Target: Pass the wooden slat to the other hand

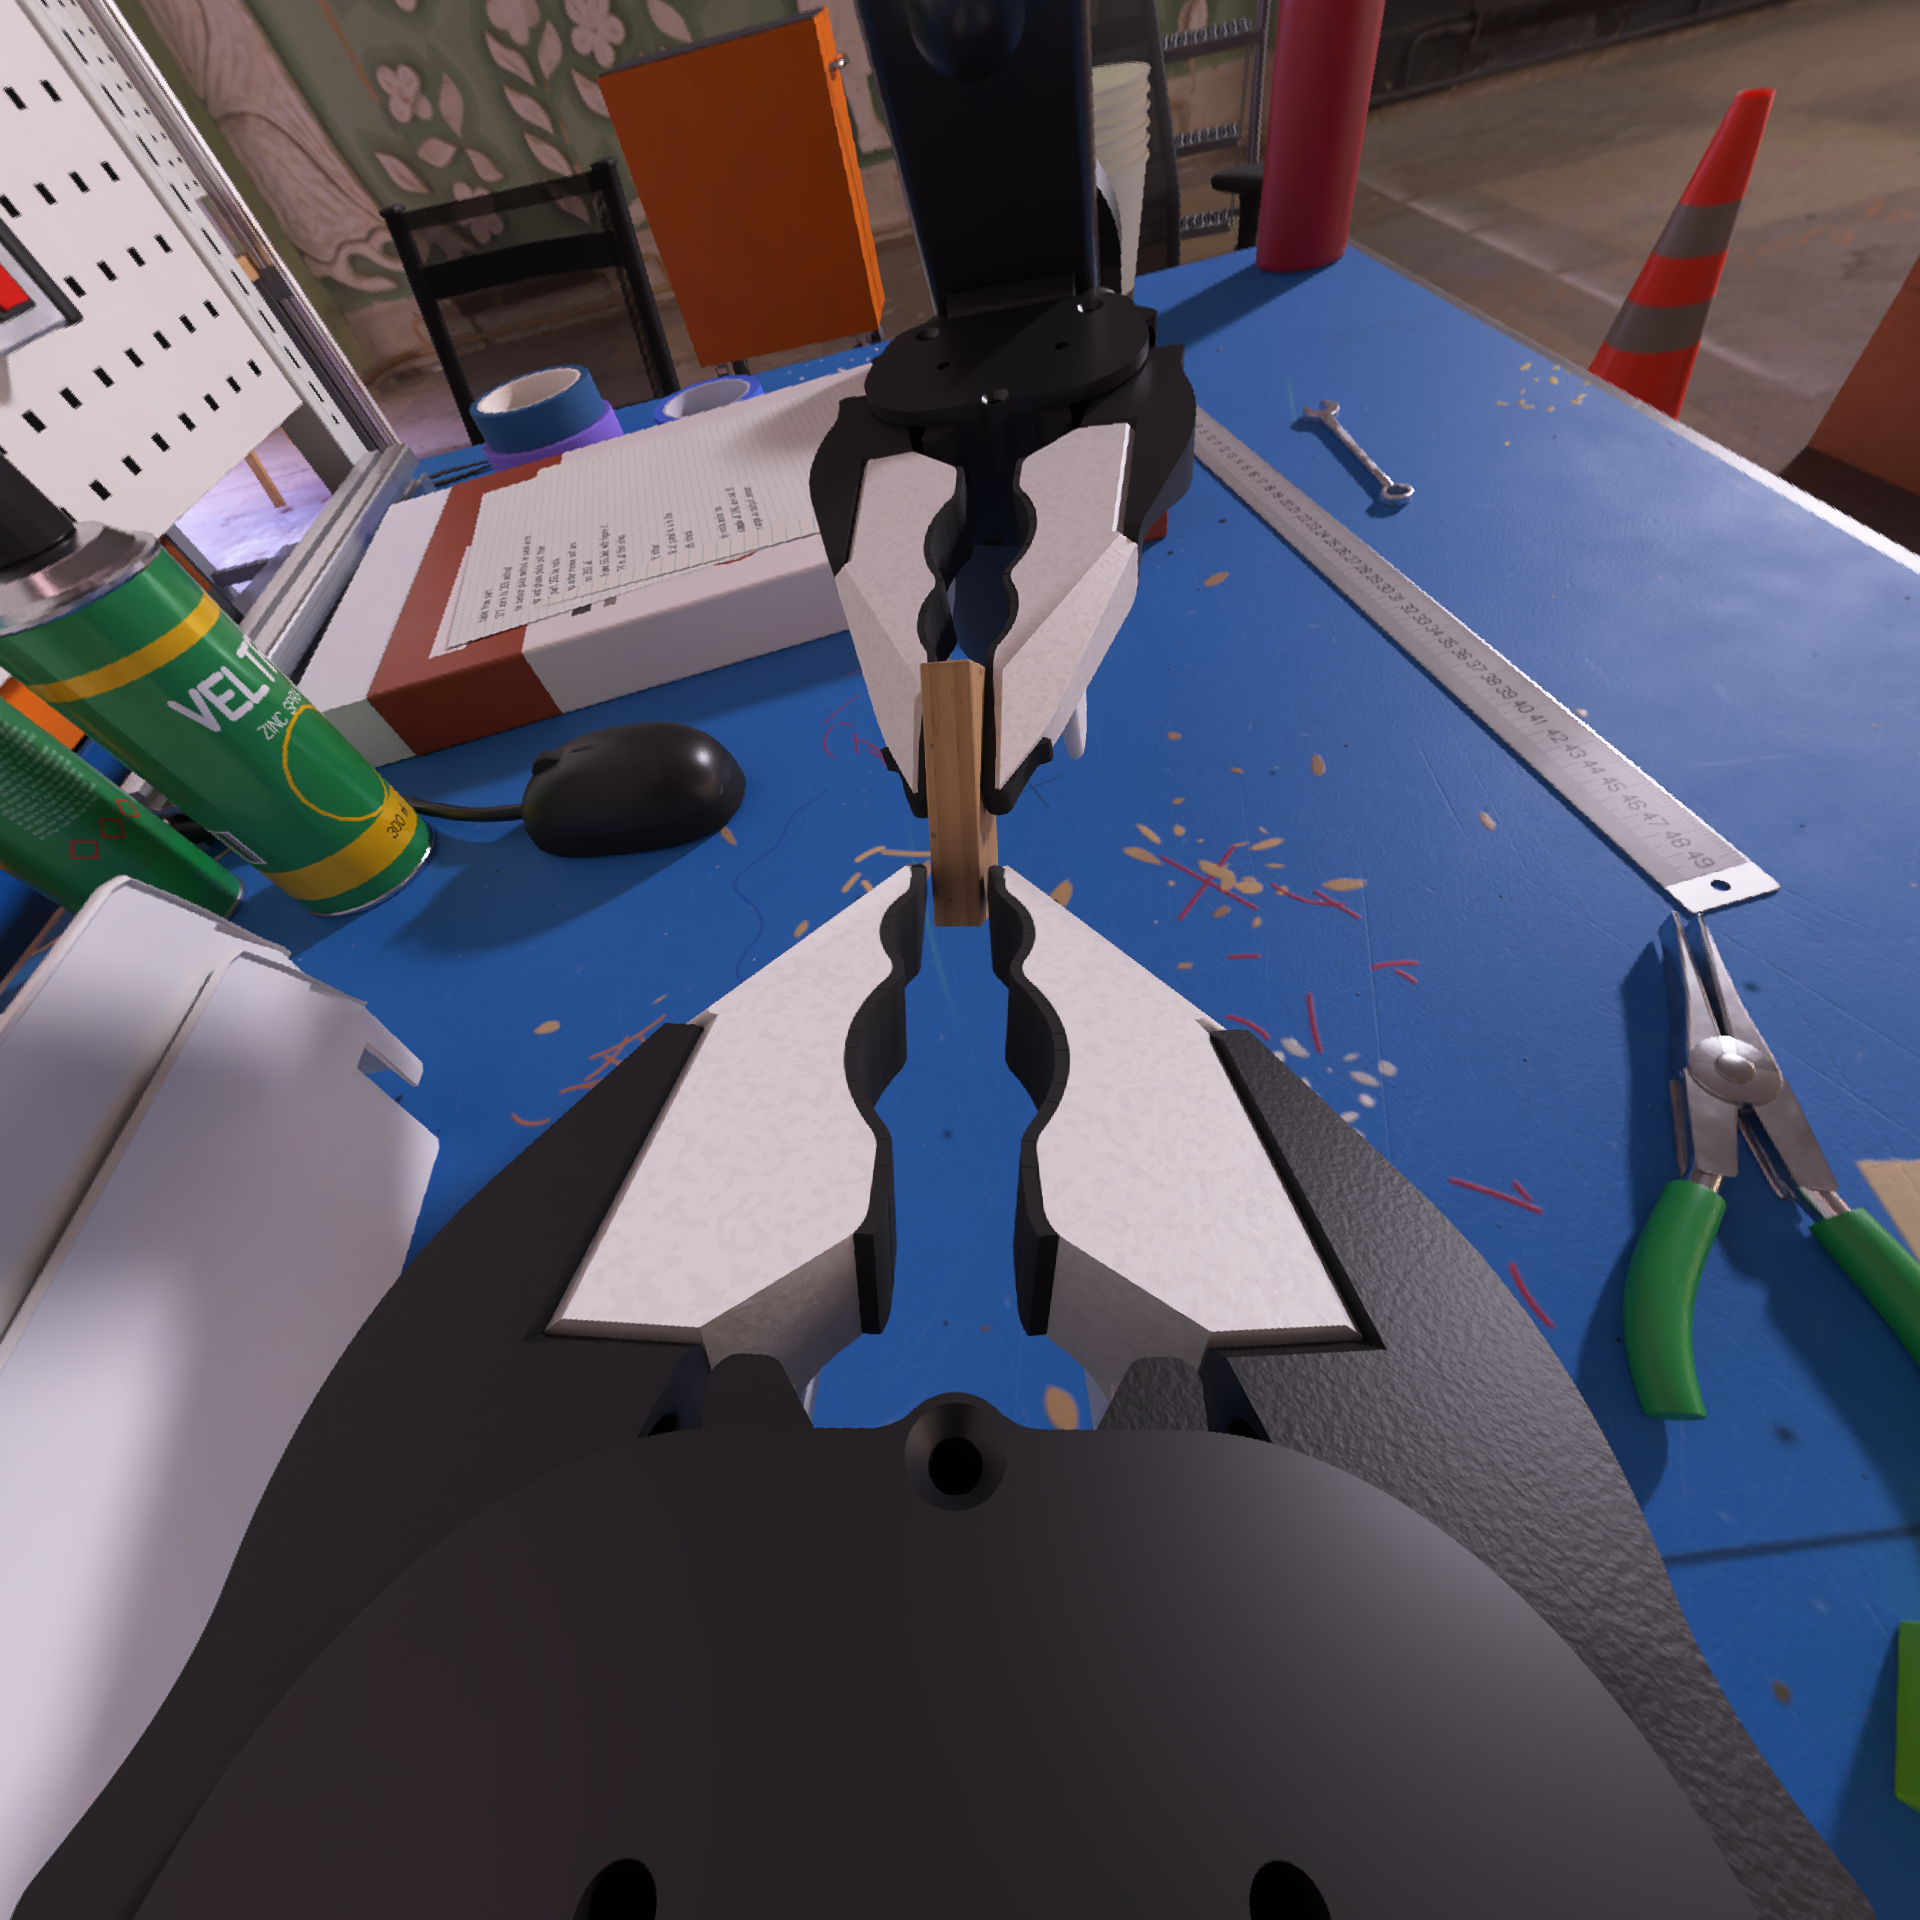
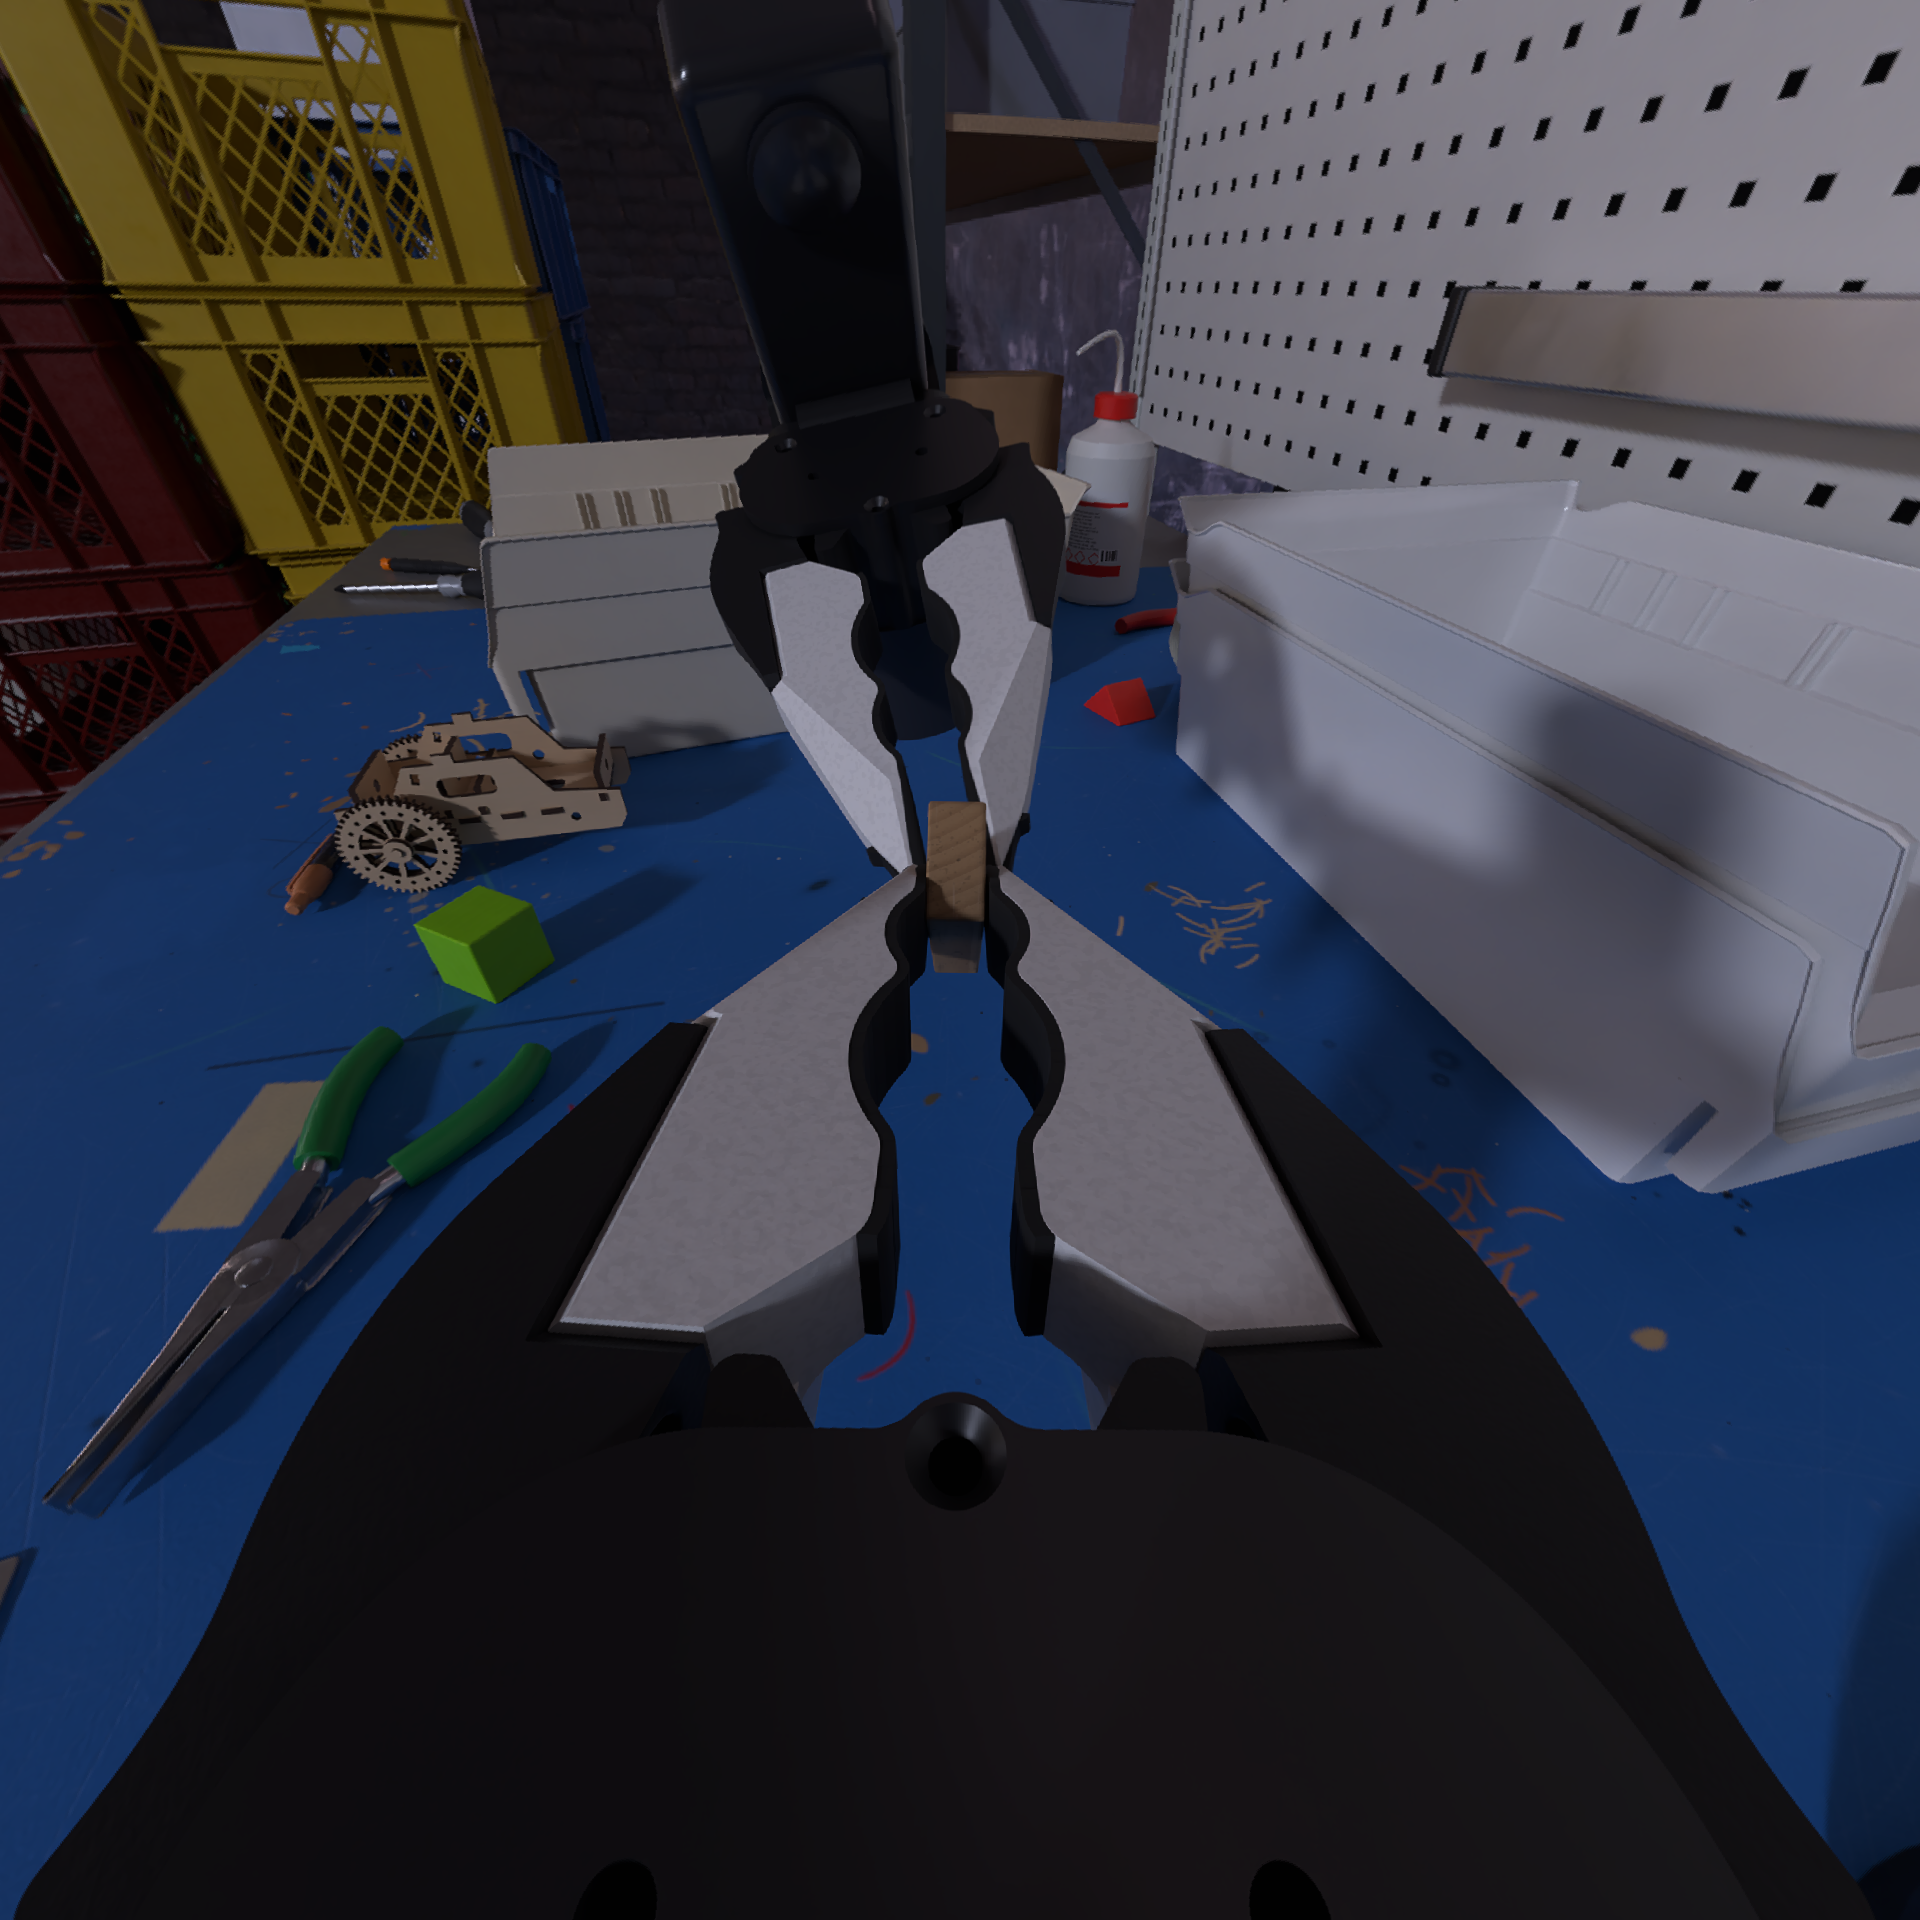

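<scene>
Wood of the slat [image 1: 957, 790], judged light, stiff and fairly grippy, is held above the blue table [image 1: 1455, 727] between both grippers. Left gripper [image 1: 956, 883] at 6 o'clock and right gripper [image 2: 954, 894] at 12 are each clamped on opposite ends.

Wooden slat [image 1: 956, 790]: pale bare wood w/ visible grain, matt. Both grippers: white speckled matt fingers [image 1: 748, 1132], black textured plastic bodies. Desk top [image 1: 1299, 644]: blue, scuffed, paint-flecked. Steel ruler [image 1: 1455, 655] nr far right edge: brushed metal. Pliers [image 1: 1725, 1143]: shiny metal, glossy green plastic grips. Spray can [image 1: 239, 727] at left edge: glossy.
</scene>
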